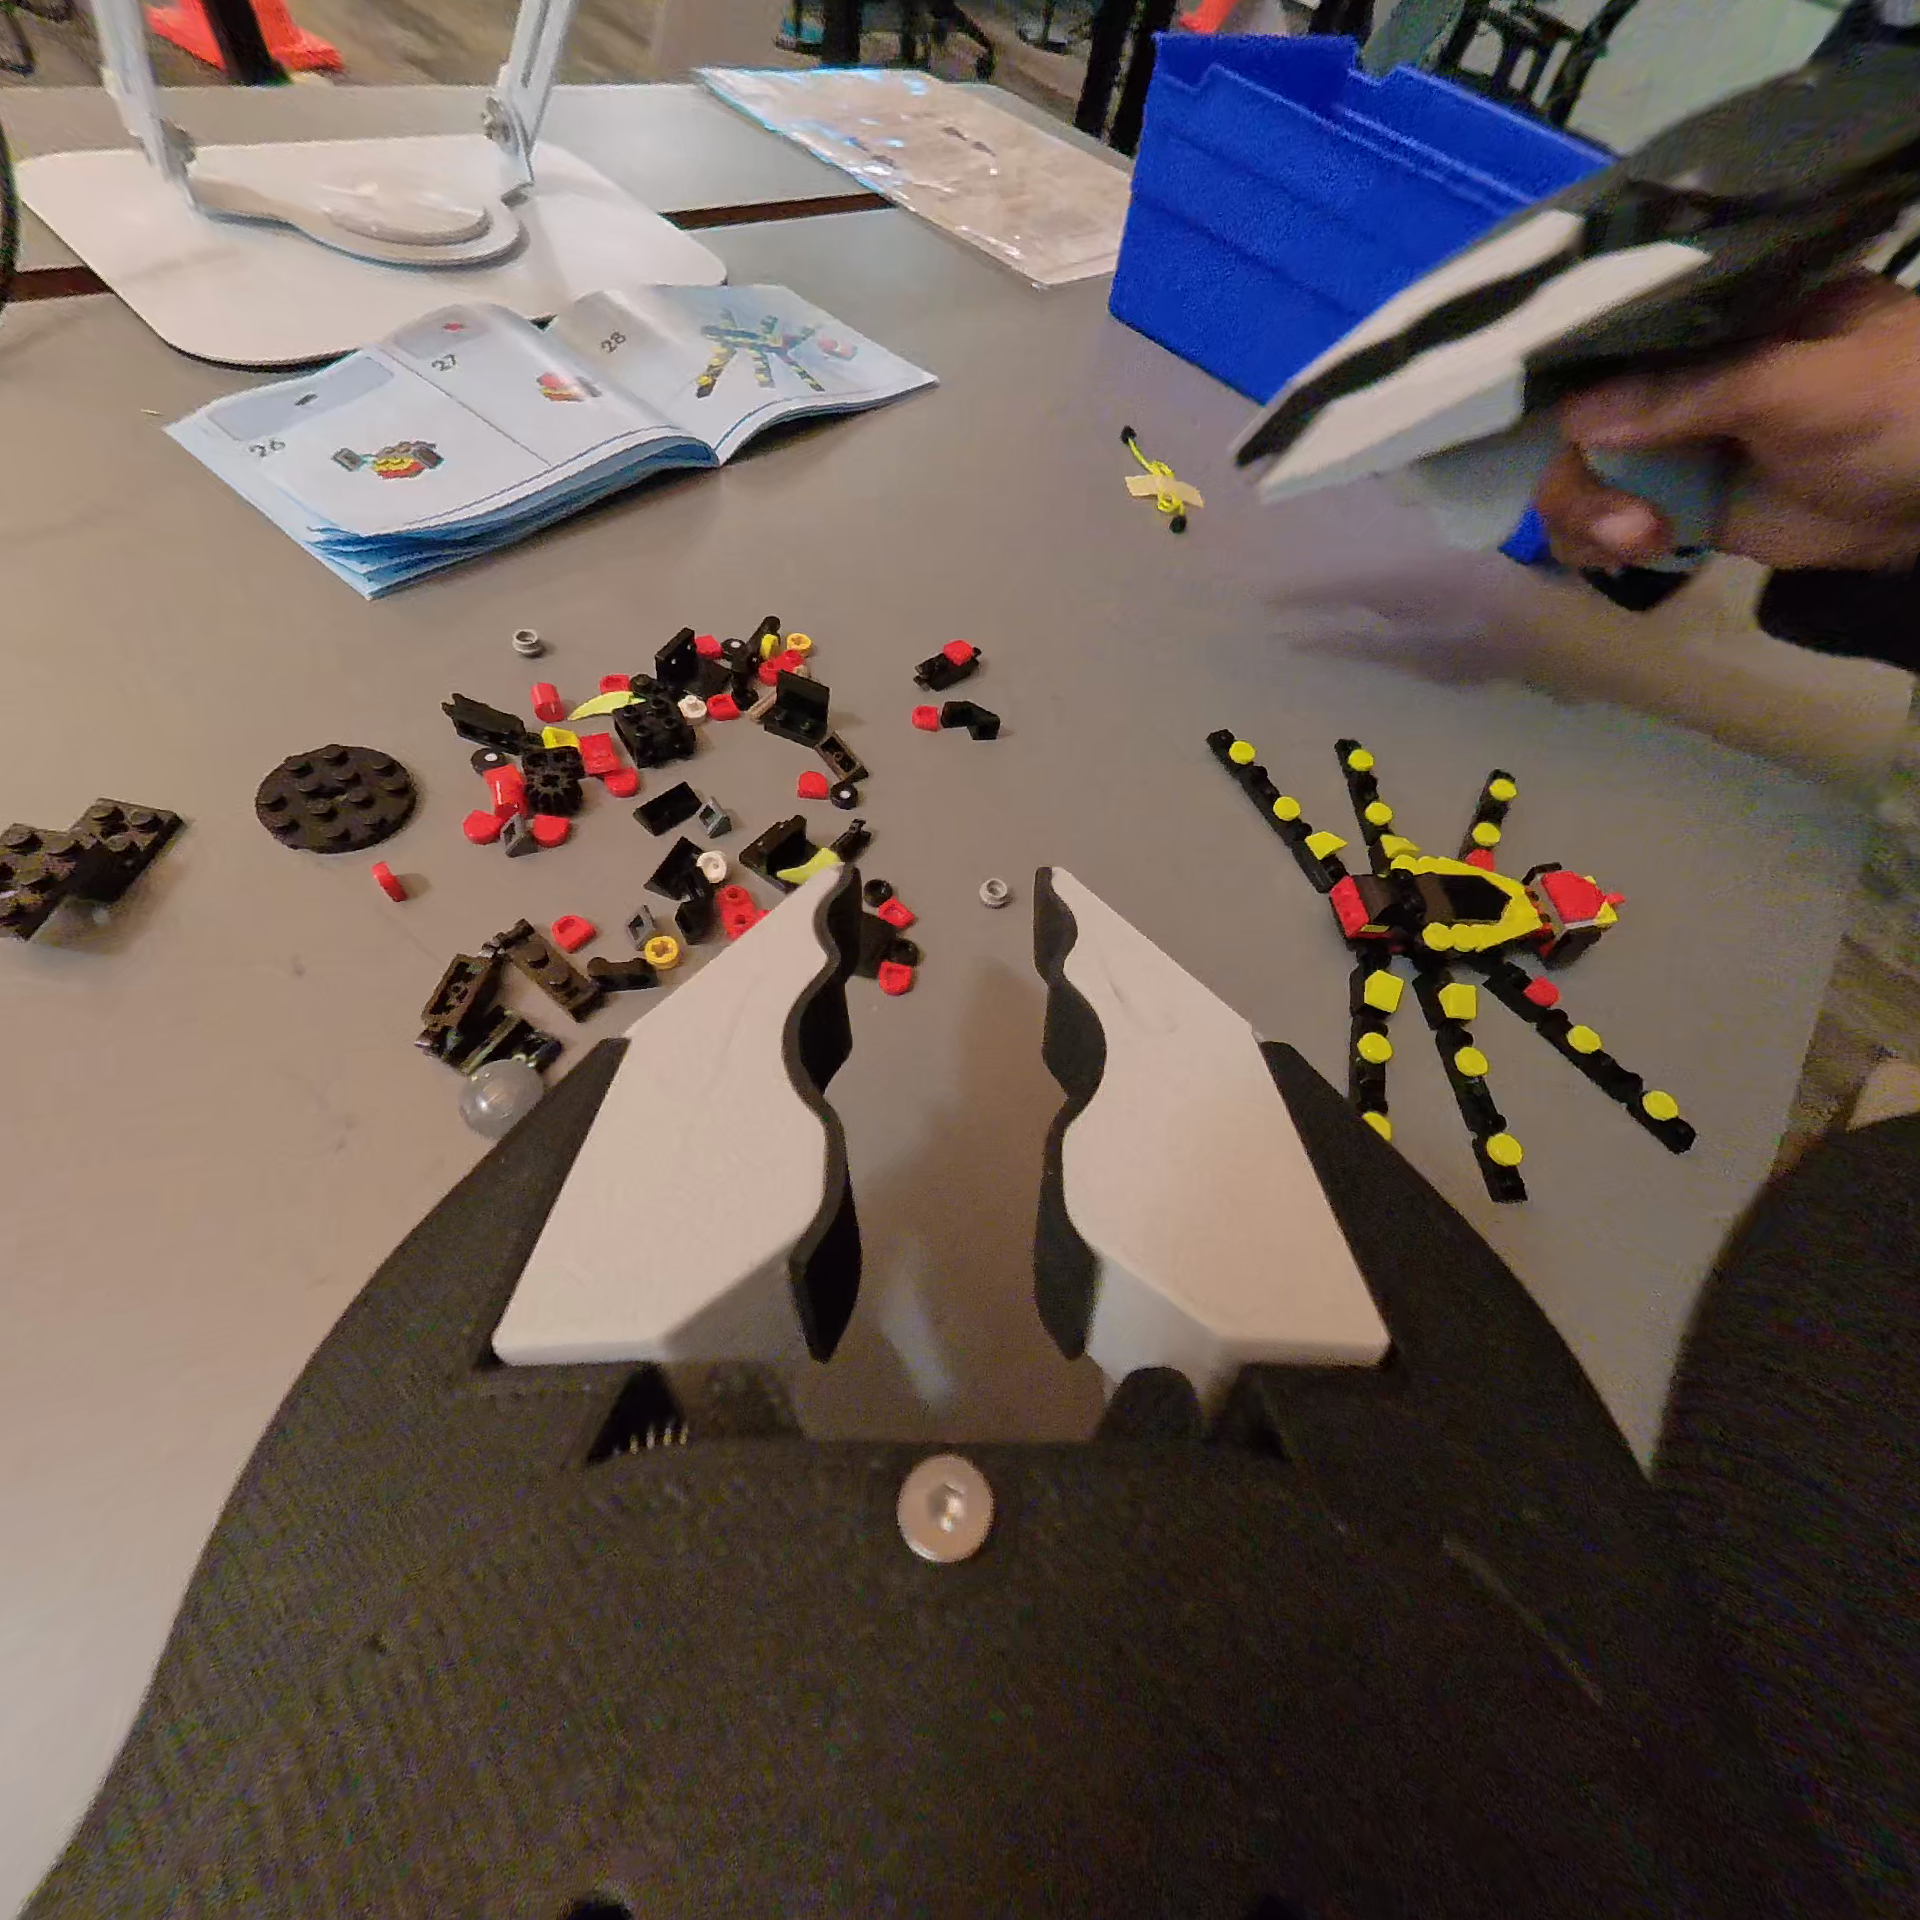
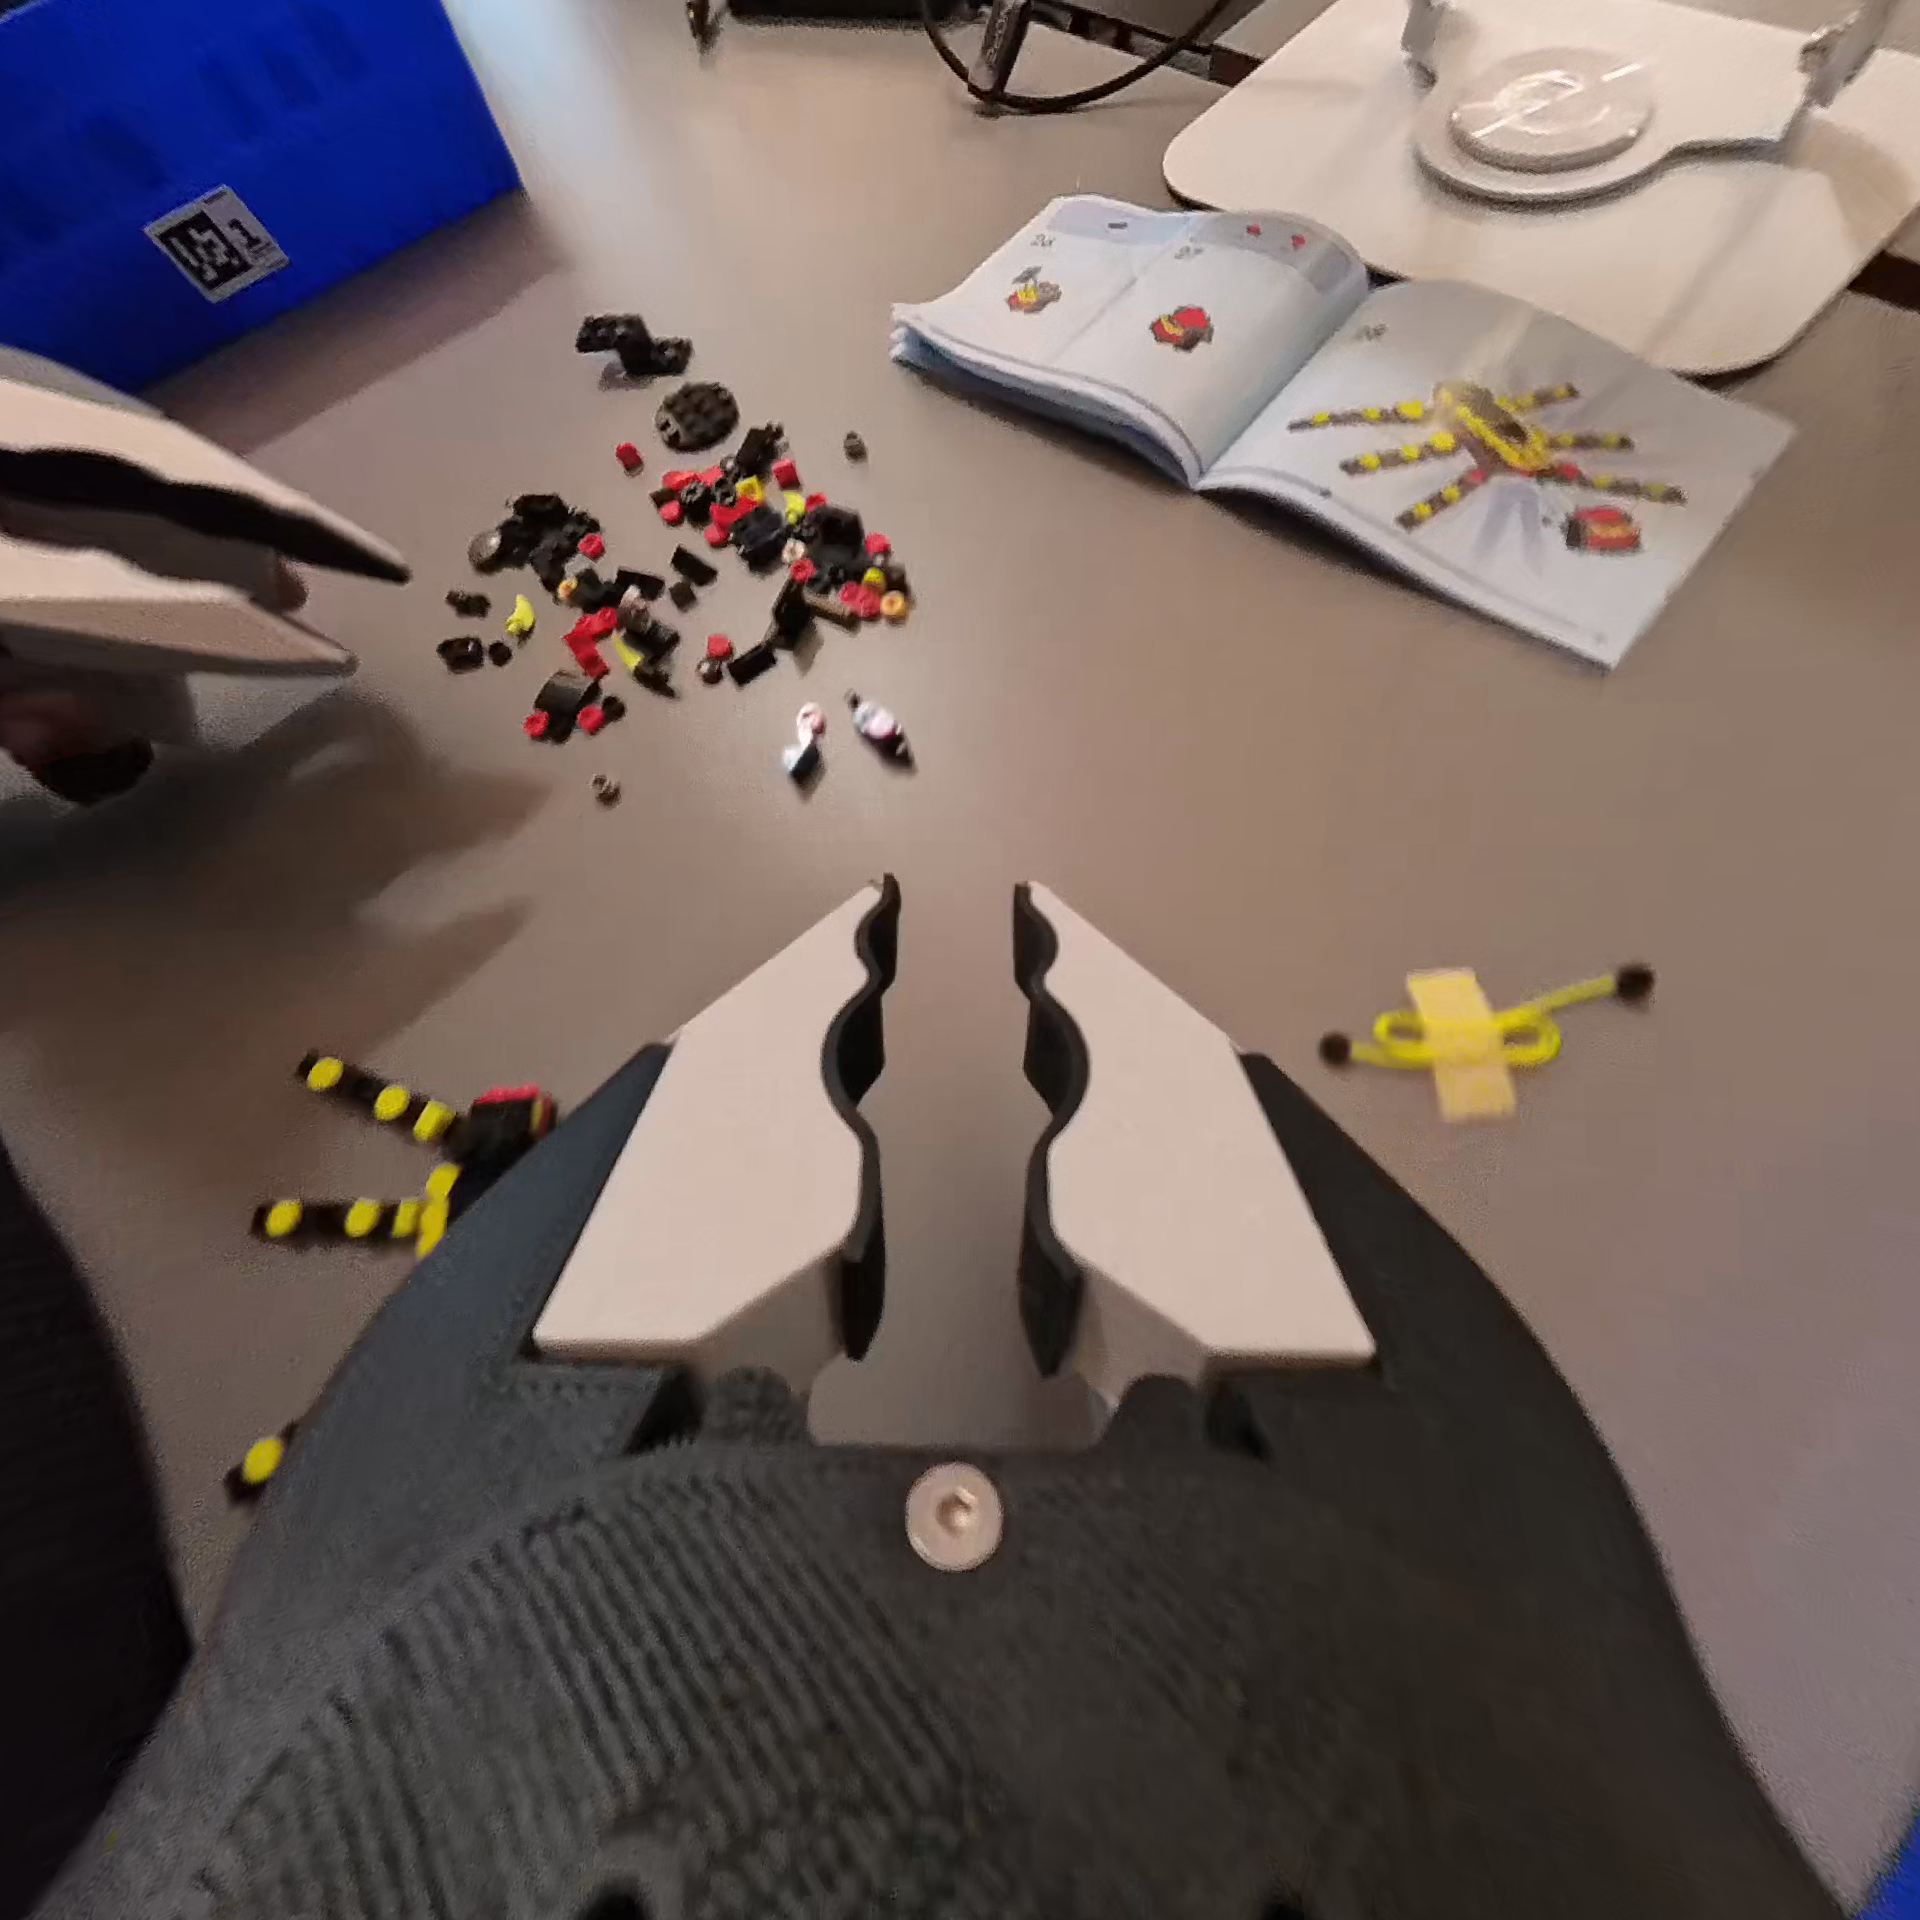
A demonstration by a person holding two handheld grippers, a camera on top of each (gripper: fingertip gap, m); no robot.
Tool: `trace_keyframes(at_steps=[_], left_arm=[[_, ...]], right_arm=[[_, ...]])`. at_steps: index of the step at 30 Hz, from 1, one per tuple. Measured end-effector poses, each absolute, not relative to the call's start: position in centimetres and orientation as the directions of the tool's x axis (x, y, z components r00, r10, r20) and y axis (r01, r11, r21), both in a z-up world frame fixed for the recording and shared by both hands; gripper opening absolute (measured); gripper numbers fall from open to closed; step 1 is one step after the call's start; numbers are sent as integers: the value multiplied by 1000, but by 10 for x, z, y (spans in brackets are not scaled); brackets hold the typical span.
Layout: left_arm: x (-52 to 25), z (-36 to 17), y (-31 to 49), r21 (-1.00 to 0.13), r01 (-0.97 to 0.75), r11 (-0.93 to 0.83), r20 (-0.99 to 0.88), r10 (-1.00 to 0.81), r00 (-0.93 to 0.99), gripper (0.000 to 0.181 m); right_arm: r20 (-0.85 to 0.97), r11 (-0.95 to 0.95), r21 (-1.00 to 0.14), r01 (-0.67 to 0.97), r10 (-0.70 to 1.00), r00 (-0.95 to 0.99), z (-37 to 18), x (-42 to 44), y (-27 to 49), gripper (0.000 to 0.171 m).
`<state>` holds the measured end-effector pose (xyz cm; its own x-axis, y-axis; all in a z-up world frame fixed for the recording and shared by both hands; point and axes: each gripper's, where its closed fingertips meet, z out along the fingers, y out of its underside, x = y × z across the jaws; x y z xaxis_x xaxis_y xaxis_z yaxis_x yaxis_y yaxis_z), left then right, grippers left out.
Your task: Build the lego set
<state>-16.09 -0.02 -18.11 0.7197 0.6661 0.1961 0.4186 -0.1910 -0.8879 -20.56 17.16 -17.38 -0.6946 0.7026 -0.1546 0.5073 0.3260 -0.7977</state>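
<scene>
A black, yellow and red lego spider (image 1: 1455, 914) lies on the grey table, right of my left gripper (image 1: 940, 878), which is open and empty. A pile of loose black, red and yellow pieces (image 1: 686, 790) lies ahead-left of it, with a round black plate (image 1: 335, 798) and a black plate assembly (image 1: 73, 857) farther left. My right gripper (image 2: 954, 883) is open and empty above bare table; the spider's legs (image 2: 384, 1153) show at its left, the pile (image 2: 686, 561) ahead. The open instruction booklet (image 1: 540, 416) (image 2: 1330, 416) lies beyond.
A blue bin (image 1: 1299, 208) (image 2: 208, 156) stands at the table's far side. A white lamp base (image 1: 343, 229) (image 2: 1558, 156) sits behind the booklet. A yellow string with tape (image 1: 1162, 488) (image 2: 1455, 1039) lies loose. A clear plastic bag (image 1: 935, 156) and cables (image 2: 1039, 52) lie farther off. Across from one pair of fingers to the other is roughly 20 cm. To reach the round black plate (image 1: 335, 798) in a straight line is about 15 cm for my left fingers, about 25 cm for my right. The right camera catches it too, in the right wrist view (image 2: 690, 412). The right gripper is farther from the black plate assembly (image 1: 73, 857), some 30 cm, than the left, some 15 cm. My right wrist view (image 2: 621, 340) looks at it from another angle.
</scene>
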Motion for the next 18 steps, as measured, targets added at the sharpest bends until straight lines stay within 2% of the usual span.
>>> trace_keyframes(at_steps=[5,8,10,13,16,18], left_arm=[[-147,-181,21,-873,442,-204,229,629,743,35],[-114,-193,44,-832,444,-334,233,516,824,49],[-96,-198,56,-827,368,-424,163,445,880,52],[-90,-207,64,-806,250,-536,-3,427,904,46],[-86,-215,66,-774,246,-583,-34,426,904,44],[-83,-218,65,-762,256,-595,-28,424,905,44]], right_arm=[[-83,353,-819,452,707,-703,-182,-152,187,21],[-133,353,-822,448,645,-752,-182,-118,178,21],[-174,352,-830,434,576,-799,-180,-96,165,21],[-152,441,-806,395,490,-858,-189,-70,149,23],[-41,561,-758,333,469,-882,-203,-61,147,26],[-29,570,-754,326,467,-884,-203,-57,146,28]])
